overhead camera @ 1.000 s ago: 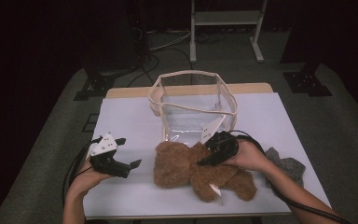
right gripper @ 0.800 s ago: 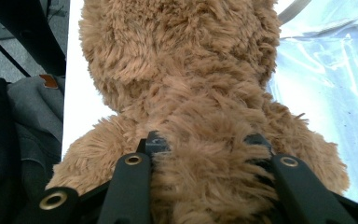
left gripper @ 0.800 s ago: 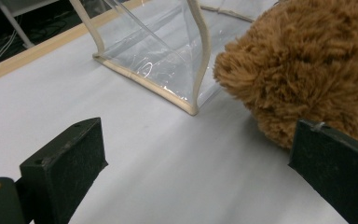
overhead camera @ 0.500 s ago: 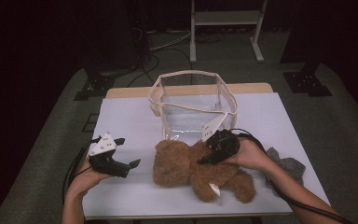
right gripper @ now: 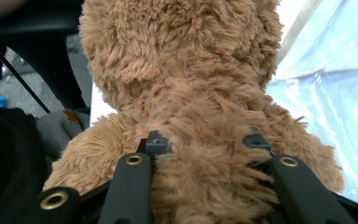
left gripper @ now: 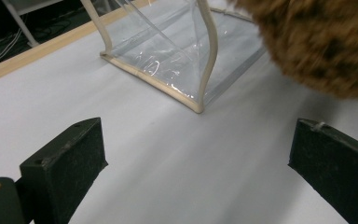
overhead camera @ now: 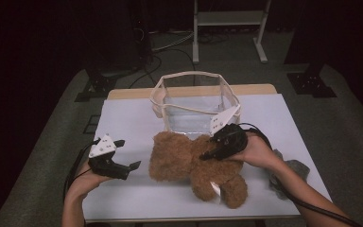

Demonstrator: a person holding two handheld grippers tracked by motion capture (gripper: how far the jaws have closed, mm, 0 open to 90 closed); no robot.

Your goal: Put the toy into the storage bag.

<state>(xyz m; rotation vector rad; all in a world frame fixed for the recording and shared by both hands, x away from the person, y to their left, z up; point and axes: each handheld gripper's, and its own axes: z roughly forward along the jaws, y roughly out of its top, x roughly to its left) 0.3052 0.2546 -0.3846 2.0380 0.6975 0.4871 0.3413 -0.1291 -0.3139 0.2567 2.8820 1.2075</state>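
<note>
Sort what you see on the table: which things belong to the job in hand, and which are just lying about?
Part of the job:
- brown teddy bear, clamped by the right gripper
- clear plastic bag, standing open behind it

Lying about:
- grey cloth at the table's right edge
- left gripper, open, holding nothing

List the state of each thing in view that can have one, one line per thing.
teddy bear: lying on the white table, clamped at its body.
clear bag: standing upright, mouth open, looks empty.
right gripper: shut on the teddy bear's fur.
left gripper: open, nothing between its jaws, hovering beside the bear.
grey cloth: crumpled at the table's right edge.
</note>
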